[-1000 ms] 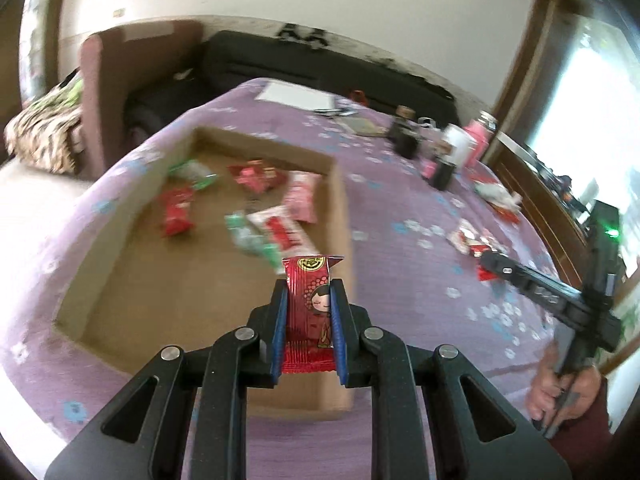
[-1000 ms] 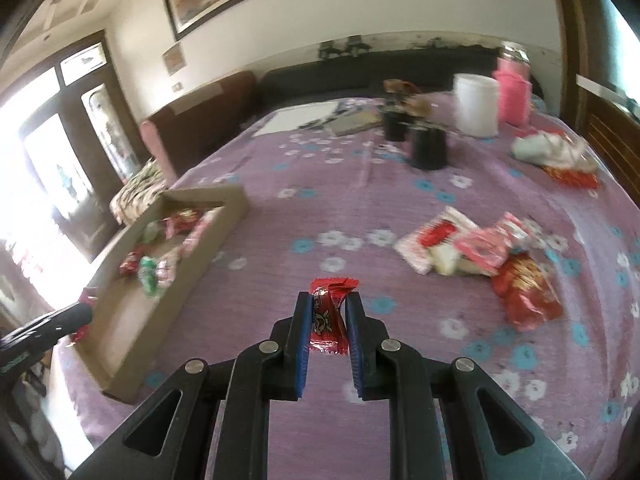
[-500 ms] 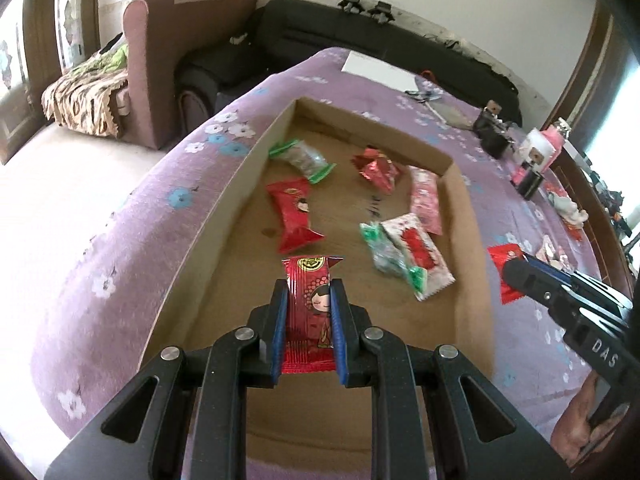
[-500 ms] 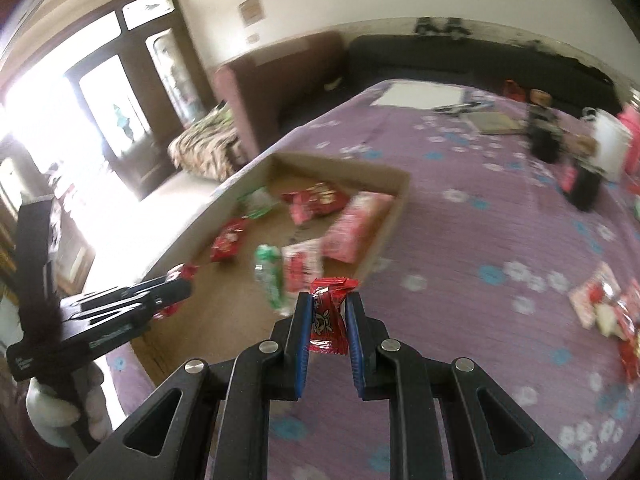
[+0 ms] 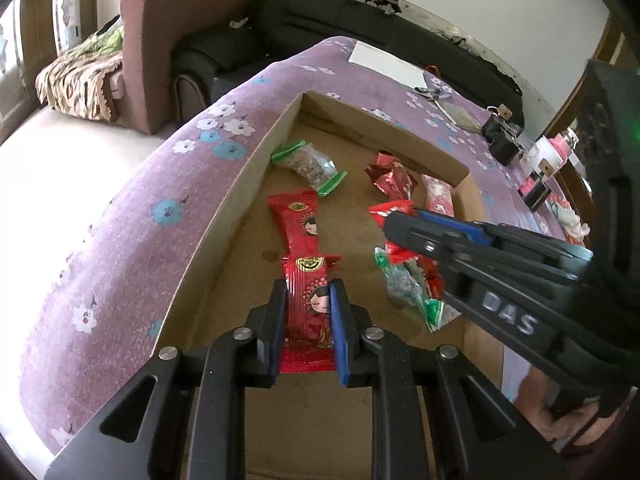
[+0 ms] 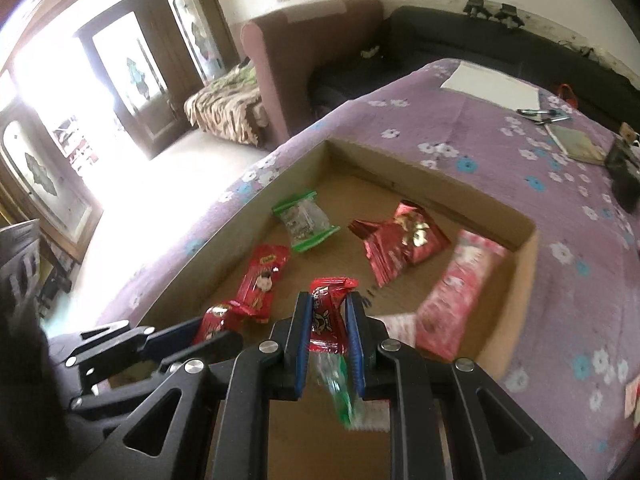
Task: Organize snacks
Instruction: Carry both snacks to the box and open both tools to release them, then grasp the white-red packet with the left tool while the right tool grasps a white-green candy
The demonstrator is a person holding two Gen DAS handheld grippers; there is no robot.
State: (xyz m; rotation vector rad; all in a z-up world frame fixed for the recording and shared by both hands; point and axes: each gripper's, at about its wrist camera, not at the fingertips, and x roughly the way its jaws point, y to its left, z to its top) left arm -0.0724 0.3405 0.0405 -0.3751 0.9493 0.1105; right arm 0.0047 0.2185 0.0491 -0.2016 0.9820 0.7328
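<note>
1. Clamped between the blue pads of the left gripper (image 5: pixel 307 330) is a long red foil snack packet printed with a cartoon girl's face (image 5: pixel 310 312); its long axis runs along the fingers, gold-emblem end pointing away from the camera, over the near part of the shallow brown cardboard tray (image 5: pixel 256 184).
2. Pinched just as firmly in the right gripper (image 6: pixel 329 334) is a small red crinkled candy wrapper (image 6: pixel 329 312), standing roughly upright, its twisted end above the pads, also over the tray.
3. Already lying in the tray: a matching red girl-face packet (image 5: pixel 298 224) nearly in line with the held one, a clear green-edged sachet (image 5: pixel 308 166), a crumpled red foil pack (image 6: pixel 404 242), a pink wrapped bar (image 6: pixel 460 284) and a green-trimmed sachet (image 5: pixel 408 288).
4. Judging by this, sorting is well underway; both held snacks are not yet released, and whether more remain on the purple flowered cloth (image 5: pixel 160 216) cannot be told.
</note>
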